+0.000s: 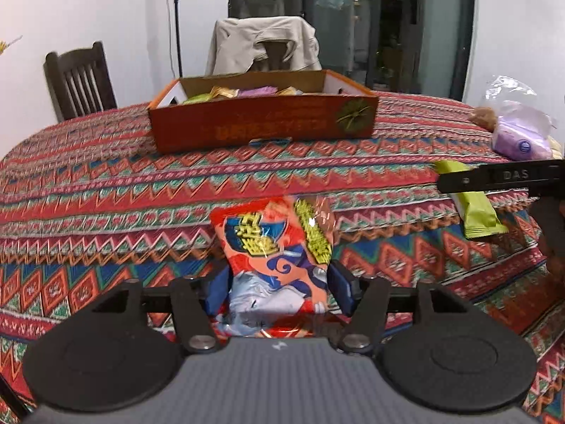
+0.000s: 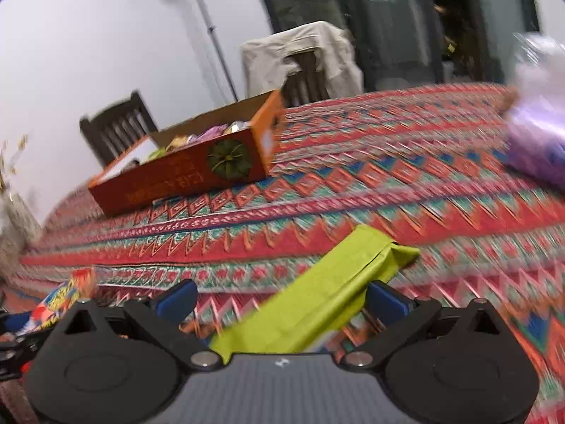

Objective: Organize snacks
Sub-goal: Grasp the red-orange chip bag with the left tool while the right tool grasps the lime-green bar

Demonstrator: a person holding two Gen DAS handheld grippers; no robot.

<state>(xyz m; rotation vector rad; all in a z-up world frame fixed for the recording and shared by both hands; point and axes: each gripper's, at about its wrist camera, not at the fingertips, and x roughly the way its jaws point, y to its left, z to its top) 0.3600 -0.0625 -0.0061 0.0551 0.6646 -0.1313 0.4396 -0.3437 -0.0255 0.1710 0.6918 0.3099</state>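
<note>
My left gripper (image 1: 279,286) is shut on a red and orange snack packet (image 1: 279,243), which stands upright between the blue pads (image 1: 217,291) above the tablecloth. My right gripper (image 2: 280,296) is shut on a lime-green snack packet (image 2: 317,293) that lies slantwise across its jaws. In the left wrist view the green packet (image 1: 476,212) hangs at the right edge, with one of the right gripper's black fingers (image 1: 494,176) across it. An open orange cardboard box (image 1: 263,123) (image 2: 183,176) holding several wrapped snacks stands further back on the table.
A red, blue and green zigzag tablecloth (image 1: 106,194) covers the table. A purple plastic bag (image 1: 519,134) (image 2: 540,148) lies at the right. Behind the table stand a dark wooden chair (image 1: 79,77) and a chair draped with a beige jacket (image 1: 263,44).
</note>
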